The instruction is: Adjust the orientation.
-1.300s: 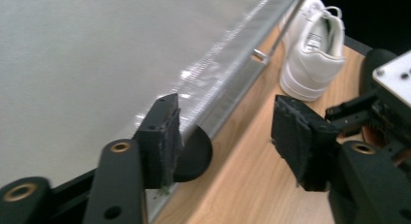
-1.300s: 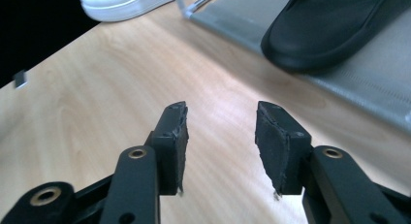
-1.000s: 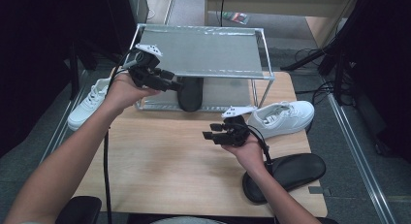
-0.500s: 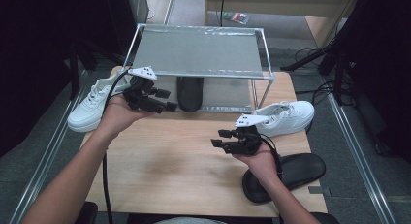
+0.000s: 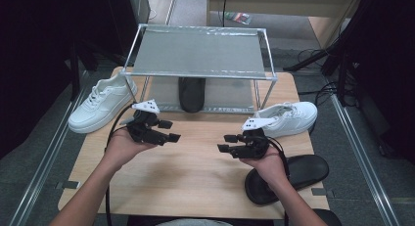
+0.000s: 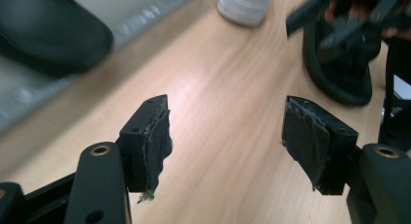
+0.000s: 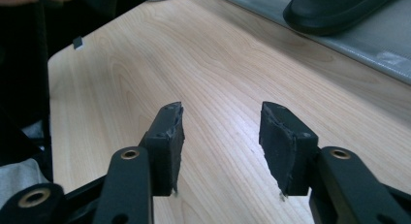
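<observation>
My left gripper [image 5: 170, 130] hovers over the wooden table [image 5: 195, 177], left of centre. It is open, its jaws have just been opening, and nothing is between them [image 6: 225, 136]. My right gripper [image 5: 225, 143] faces it from the right, also open and empty [image 7: 220, 141]. A black shoe [image 5: 191, 93] lies on the lower shelf of the metal rack [image 5: 195, 52]; it also appears beyond each gripper's jaws, as a black shoe [image 6: 48, 30] and a black shoe [image 7: 339, 8]. One white sneaker [image 5: 100, 106] lies at the table's left edge and another white sneaker [image 5: 288, 117] lies right of the rack.
A second black shoe [image 5: 288, 177] lies at the front right, under my right wrist. The rack's top shelf is bare mesh. Bare wood lies between the two grippers. Cables trail on the floor at the right.
My left hand has come down and back from the rack's front to low over the table. The right hand has shifted slightly toward the front right.
</observation>
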